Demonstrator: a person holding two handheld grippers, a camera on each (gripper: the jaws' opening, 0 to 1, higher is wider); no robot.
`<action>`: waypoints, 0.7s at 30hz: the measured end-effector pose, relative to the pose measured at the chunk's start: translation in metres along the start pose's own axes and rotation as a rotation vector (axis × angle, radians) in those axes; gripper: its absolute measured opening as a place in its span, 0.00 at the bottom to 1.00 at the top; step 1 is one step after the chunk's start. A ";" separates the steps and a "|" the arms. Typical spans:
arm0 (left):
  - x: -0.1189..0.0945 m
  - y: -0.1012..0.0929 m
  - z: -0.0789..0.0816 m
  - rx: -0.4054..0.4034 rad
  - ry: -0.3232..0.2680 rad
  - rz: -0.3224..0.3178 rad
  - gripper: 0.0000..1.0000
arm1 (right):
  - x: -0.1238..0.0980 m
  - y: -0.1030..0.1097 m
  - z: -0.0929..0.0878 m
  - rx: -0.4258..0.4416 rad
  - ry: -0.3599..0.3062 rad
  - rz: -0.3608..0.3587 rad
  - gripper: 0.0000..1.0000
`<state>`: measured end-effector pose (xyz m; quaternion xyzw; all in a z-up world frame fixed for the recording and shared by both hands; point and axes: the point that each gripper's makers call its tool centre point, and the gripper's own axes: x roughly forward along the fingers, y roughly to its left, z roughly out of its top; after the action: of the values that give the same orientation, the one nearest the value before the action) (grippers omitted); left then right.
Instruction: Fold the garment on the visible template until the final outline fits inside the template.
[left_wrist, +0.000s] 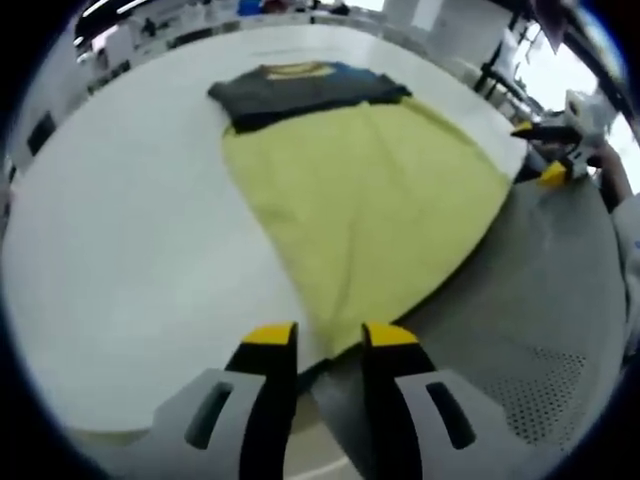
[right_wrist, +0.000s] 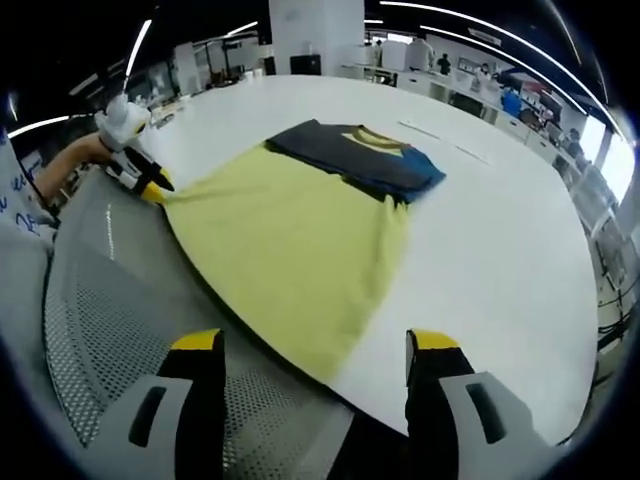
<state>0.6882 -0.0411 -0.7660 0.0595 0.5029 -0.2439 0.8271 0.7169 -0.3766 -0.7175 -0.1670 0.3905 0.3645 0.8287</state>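
Our left tongs (left_wrist: 330, 340) pinch the hem corner of the yellow-and-navy T-shirt (left_wrist: 360, 190), which lies ahead on the white table (left_wrist: 120, 250); our right tongs (right_wrist: 315, 350) hang spread before it.

No text, label, brand or number can be read in either view. The shirt (right_wrist: 320, 215) on the counter (right_wrist: 500, 250) has a yellow patch at its collar, too blurred to tell whether it carries any lettering. Faint blue marks on a sleeve (right_wrist: 20, 195) at the left edge cannot be made out.
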 end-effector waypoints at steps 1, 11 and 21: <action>0.000 0.000 0.000 0.000 0.000 0.002 0.22 | 0.000 0.000 0.000 0.001 0.000 -0.002 0.73; 0.004 0.004 -0.004 0.005 0.030 0.017 0.20 | -0.001 -0.002 -0.003 0.006 0.005 -0.012 0.72; 0.007 0.002 -0.005 0.006 0.035 0.018 0.14 | -0.001 -0.001 -0.006 0.010 0.013 -0.008 0.72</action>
<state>0.6883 -0.0399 -0.7748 0.0708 0.5162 -0.2369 0.8200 0.7139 -0.3808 -0.7211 -0.1666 0.3971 0.3582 0.8284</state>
